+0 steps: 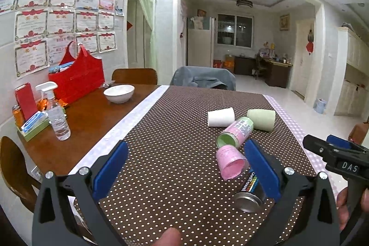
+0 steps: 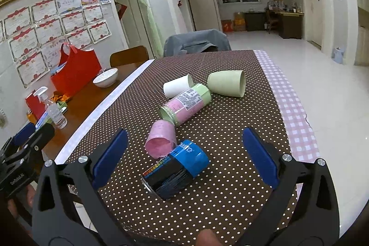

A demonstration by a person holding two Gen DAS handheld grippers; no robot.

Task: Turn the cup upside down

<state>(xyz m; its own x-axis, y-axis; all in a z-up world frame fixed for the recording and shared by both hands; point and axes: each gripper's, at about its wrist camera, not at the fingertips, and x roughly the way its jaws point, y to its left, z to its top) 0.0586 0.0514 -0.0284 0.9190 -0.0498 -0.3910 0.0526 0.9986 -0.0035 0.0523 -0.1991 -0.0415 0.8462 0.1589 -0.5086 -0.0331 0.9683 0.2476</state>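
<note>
Pink plastic, the nearest cup (image 2: 161, 138) lies on its side on the dotted cloth (image 2: 230, 130) of the counter (image 2: 96, 98), mouth turned toward the cameras. It sits just ahead of the right tongs (image 2: 184, 153), between the two blue pads and nearer the left one. Its long axis runs roughly away from the tongs, base at the far end. Seen from the left wrist, the same cup (image 1: 231, 161) lies ahead and to the right of the left tongs (image 1: 186, 167), close beside the right pad. Judgement: the right hand is better placed, since the cup lies within its span.

Both tongs stand wide, holding nothing.

Condition of the cup: matte, speckled, apparently empty, rim intact as far as visible.

Touching its mouth on the near side is a blue-and-black can (image 2: 177, 170), also on its side. Just beyond its base lies a pink-and-green labelled tumbler (image 2: 186, 103), then a white cup (image 2: 177, 85) and a pale green cup (image 2: 227, 83), all tipped over.

Risk, as a judgement: the can crowds the mouth end, so closing across the cup's body may nudge the can or roll the cup.

Far left of the tongs stand a bowl (image 2: 106, 77), a spray bottle (image 2: 52, 107) and a red bag (image 2: 76, 72).
</note>
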